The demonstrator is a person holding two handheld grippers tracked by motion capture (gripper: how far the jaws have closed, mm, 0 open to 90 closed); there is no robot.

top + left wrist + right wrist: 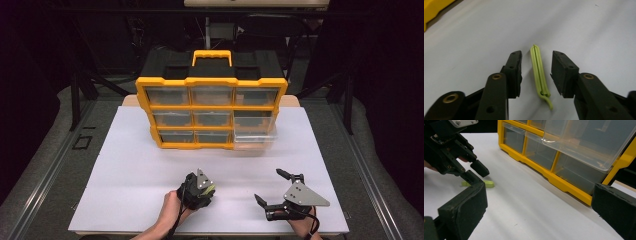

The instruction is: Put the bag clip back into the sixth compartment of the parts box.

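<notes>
Black tongs (pixel 536 72), brass-ringed pivots, screw-dotted pads; right tongs (pixel 280 187) with grey three-cornered plate, black cable.

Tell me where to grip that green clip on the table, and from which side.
Grip the green clip across its narrow width, near mid-length, coming straight down from above. It lies flat on the white table, long and thin, so only its long sides offer faces for the pads. The left gripper already straddles it this way, a gap showing on each side; the hooked tail looks less secure.
</notes>
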